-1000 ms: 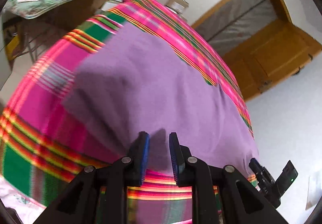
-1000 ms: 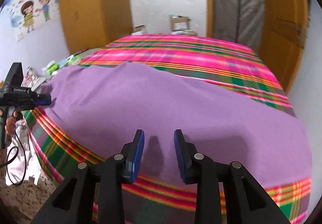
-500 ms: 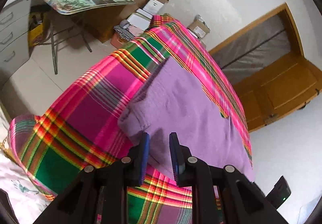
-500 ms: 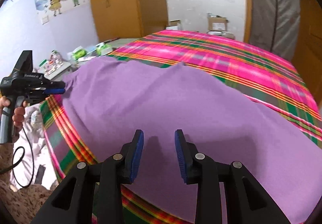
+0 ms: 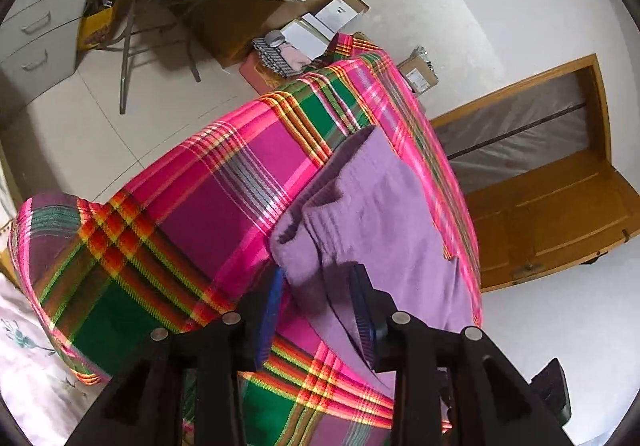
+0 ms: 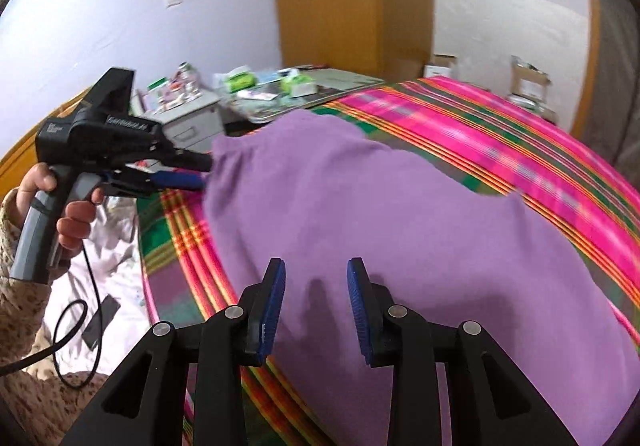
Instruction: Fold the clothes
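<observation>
Purple garment corner between spread left gripper fingers, on plaid bedspread

Bed covered by a plaid blanket in pink, green, orange and yellow bands; the blanket hangs over the near corner and side. One purple garment lies directly on the blanket, spread flat across most of the near portion, its ribbed edge bunched and turned up at one end. The garment's near edge reaches the bed's edge.
</observation>
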Available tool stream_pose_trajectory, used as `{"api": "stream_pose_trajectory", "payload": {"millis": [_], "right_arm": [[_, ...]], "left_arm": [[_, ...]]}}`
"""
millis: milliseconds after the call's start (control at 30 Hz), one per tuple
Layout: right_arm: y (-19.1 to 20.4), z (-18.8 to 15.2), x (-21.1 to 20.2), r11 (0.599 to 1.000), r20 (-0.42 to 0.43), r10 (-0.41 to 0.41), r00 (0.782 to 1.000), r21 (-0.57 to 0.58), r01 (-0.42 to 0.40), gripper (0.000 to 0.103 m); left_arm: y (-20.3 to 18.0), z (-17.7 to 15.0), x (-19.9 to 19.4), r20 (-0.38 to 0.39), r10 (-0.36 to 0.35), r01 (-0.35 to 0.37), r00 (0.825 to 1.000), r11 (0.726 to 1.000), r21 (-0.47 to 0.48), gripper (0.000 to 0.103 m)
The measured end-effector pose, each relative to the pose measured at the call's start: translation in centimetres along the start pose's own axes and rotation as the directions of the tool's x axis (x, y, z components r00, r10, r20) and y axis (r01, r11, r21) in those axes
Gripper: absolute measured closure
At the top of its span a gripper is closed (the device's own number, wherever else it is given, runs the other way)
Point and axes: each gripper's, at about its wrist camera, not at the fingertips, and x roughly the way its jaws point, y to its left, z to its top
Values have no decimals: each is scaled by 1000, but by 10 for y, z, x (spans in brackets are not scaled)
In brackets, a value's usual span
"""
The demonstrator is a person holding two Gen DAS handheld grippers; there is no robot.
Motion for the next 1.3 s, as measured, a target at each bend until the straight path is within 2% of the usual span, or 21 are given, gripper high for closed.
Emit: {"api": "stream_pose_trajectory", "payload": {"millis": [133, 300, 500, 633, 767, 833, 933, 1067, 1200, 1300], "right_arm": [[14, 5, 6, 999, 9, 23, 1000, -26, -23, 70], [14, 5, 12, 1000, 3, 27, 1000, -4, -27, 70], [8, 4, 20, 999, -13, 32, 999, 31, -32, 70], [10, 6, 23, 999, -16, 33, 999, 34, -32, 70], [13, 7, 24, 999, -19, 30, 999, 30, -29, 70], [15, 8, 24, 999, -18, 30, 999, 26, -30, 70], [19, 11, 27, 999, -19, 31, 999, 13, -31, 70], [28, 18, 31, 999, -13, 37, 999, -22, -37, 70], [47, 33, 44, 994, 0, 89, 996, -70, -89, 70], [64, 41, 63, 988, -26, 113, 993, -104, -115, 70]], "left_arm": [[2, 1, -2, 7, 7, -7, 1000, 1000, 0, 70], [3, 2, -1, 32, 31, -32, 999, 999, 21, 80], [0, 1, 4, 21, 16, -17, 1000, 998, 55, 81], [1, 3, -3, 52, -1, -1, 999, 999, 53, 93], [2, 4, -17, 112, -20, 12, 993, 998, 69, 94], [4, 3, -19, 103, -24, 16, 994, 997, 73, 94], [13, 0, -11, 82, 8, -12, 997, 999, 52, 94], [21, 0, -10, 73, -10, 9, 997, 1000, 26, 94], [20, 0, -8, 65, -13, 11, 998, 1000, 28, 94], [18, 1, -7, 56, -10, 7, 998, 999, 42, 93]]}}
